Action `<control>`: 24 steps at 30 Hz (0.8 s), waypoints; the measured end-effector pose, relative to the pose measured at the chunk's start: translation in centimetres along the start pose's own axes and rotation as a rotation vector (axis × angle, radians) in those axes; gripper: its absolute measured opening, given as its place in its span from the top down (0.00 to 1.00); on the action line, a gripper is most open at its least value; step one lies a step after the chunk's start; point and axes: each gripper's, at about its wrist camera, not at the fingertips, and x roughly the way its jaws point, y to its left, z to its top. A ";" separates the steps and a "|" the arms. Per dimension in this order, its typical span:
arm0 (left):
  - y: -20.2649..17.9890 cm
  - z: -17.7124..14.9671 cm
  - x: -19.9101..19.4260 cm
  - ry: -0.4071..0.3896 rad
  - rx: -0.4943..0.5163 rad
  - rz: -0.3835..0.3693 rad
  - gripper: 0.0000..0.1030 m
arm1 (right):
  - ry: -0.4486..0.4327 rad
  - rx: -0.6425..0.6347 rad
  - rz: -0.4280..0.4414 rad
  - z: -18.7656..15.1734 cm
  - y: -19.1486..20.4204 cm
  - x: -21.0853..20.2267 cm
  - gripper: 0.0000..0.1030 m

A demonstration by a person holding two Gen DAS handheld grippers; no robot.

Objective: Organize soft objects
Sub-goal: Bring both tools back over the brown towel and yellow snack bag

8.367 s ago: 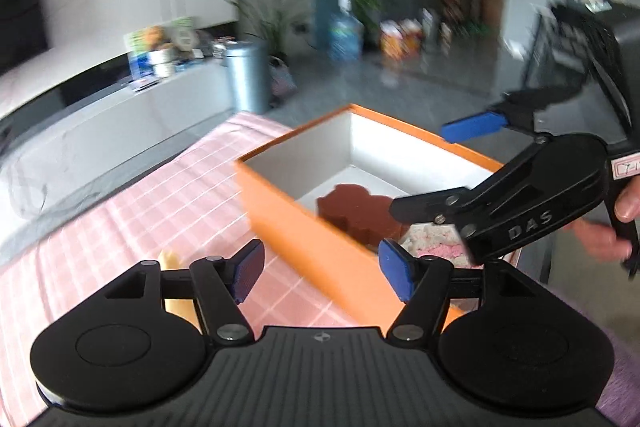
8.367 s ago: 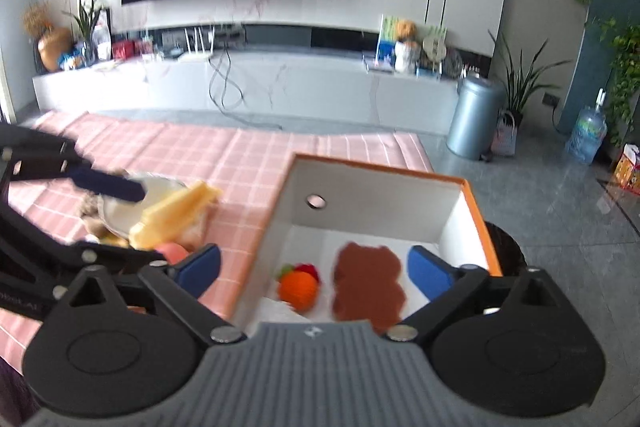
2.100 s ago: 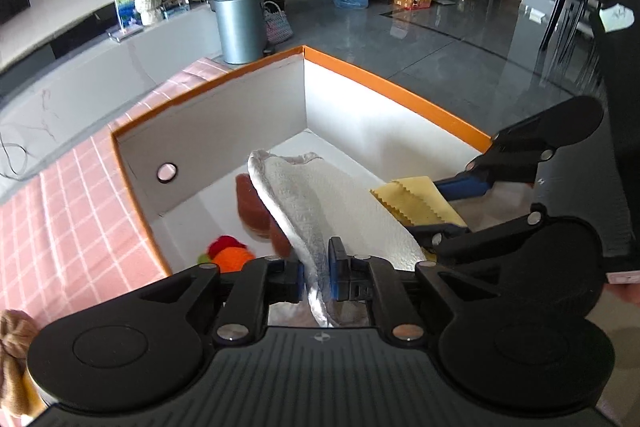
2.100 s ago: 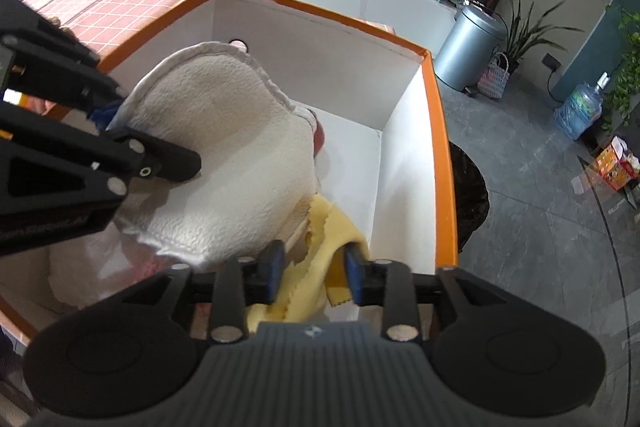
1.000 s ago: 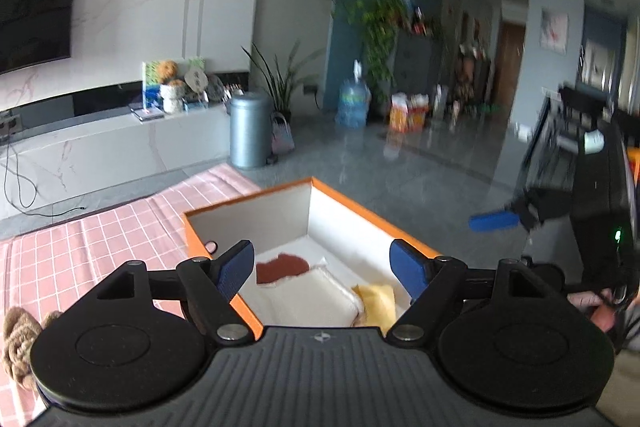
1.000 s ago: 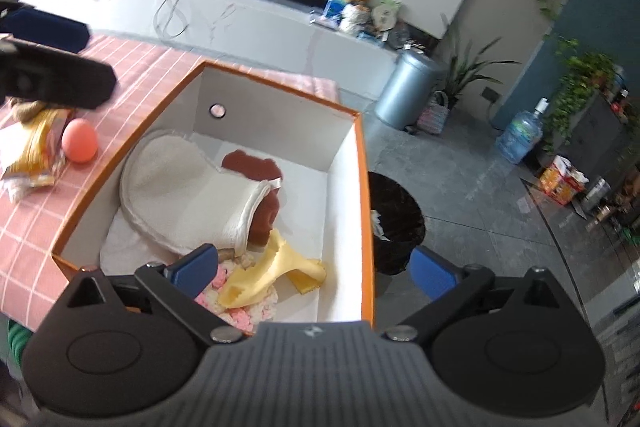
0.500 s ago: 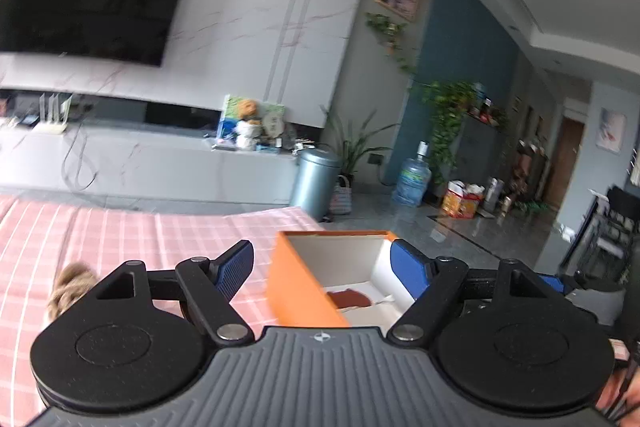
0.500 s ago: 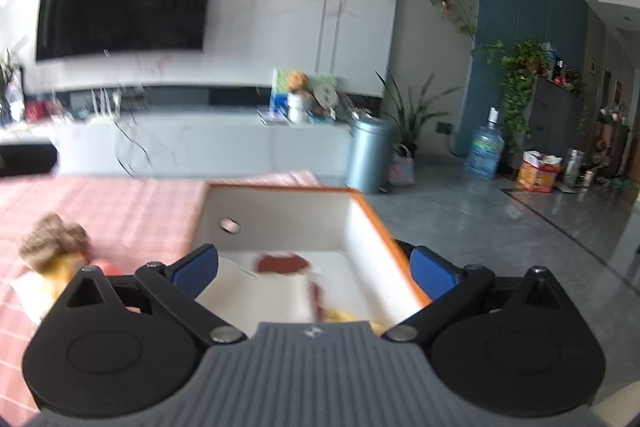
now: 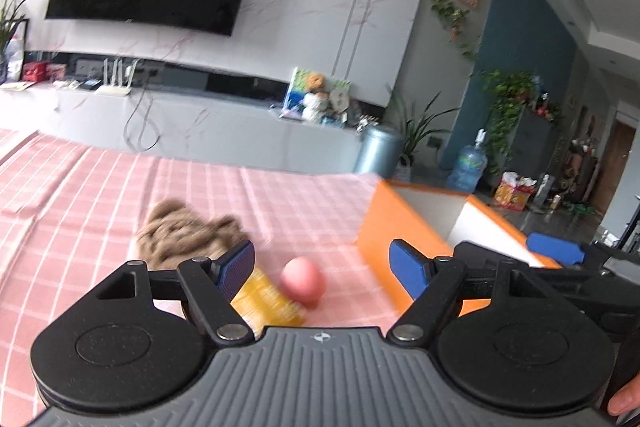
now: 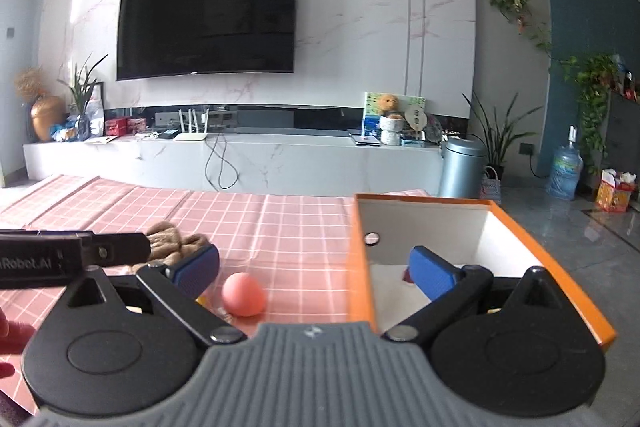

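The left gripper (image 9: 322, 265) is spread wide with nothing between its pads, and the right gripper (image 10: 314, 269) stands just as wide and just as empty. Both point a little downward over the pink checked cloth (image 9: 100, 187).

What is left to put away lies on that cloth, to the left of the orange box (image 10: 360, 267): a pink ball (image 9: 302, 281), a yellow piece (image 9: 264, 303) and a brown fluffy cloth (image 9: 188, 233). In the left wrist view the ball sits almost straight ahead, a little left of centre between the fingers, with the yellow piece just beside it under the left finger — its long axis runs slantwise towards the camera. The brown cloth lies further out and to the left, touching or overlapping the yellow piece; blur hides which.

In the right wrist view the ball (image 10: 244, 295) lies left of centre, near the left pad, while the box fills the right half. The left gripper looks the nearer and better lined up — likely the ball or yellow piece is its next pick, then a carry rightward to the box.
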 end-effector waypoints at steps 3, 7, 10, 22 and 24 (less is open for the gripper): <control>1.4 -0.9 -0.5 0.010 -0.005 0.026 0.13 | 0.023 -0.022 0.040 -0.8 1.4 0.4 0.04; 3.3 -1.6 -0.7 0.037 -0.041 0.047 0.19 | 0.054 -0.081 0.062 -1.9 3.2 0.9 0.07; 3.9 -2.1 -0.6 0.044 -0.038 0.044 0.21 | 0.104 -0.082 0.086 -2.4 3.7 1.9 0.18; 6.5 -2.3 1.6 0.177 -0.027 0.140 0.30 | 0.228 -0.107 0.176 -3.1 5.9 6.2 0.25; 7.3 -2.0 1.9 0.188 -0.024 0.156 0.30 | 0.237 -0.121 0.199 -2.9 6.8 7.2 0.25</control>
